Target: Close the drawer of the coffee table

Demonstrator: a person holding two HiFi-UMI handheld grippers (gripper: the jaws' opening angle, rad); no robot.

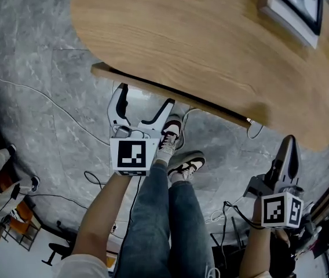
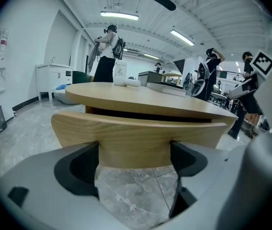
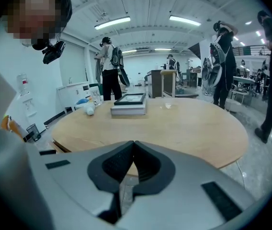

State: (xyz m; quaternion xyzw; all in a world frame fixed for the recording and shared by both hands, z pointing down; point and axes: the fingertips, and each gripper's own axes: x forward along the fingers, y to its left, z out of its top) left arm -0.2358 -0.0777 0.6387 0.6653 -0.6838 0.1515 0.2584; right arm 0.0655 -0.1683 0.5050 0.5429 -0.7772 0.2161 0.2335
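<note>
We see a coffee table (image 1: 199,45) of pale, smooth wood with visible grain, its drawer (image 2: 136,138) front matching, over a grey, marble-look floor (image 1: 43,86) with a faint sheen; the jeans (image 1: 153,225) are blue denim cloth.

A grey marble floor (image 1: 37,80) spreads underfoot. White walls (image 2: 30,47) and a white cabinet (image 2: 54,75) stand beneath long ceiling strip lights (image 2: 119,16).

I log left claw (image 1: 146,96) and right claw (image 1: 290,141): pale shells, black pads. White marker cube (image 1: 134,155) on each, black squares. Blue jeans (image 1: 158,213), white-dark sneakers (image 1: 186,165).
</note>
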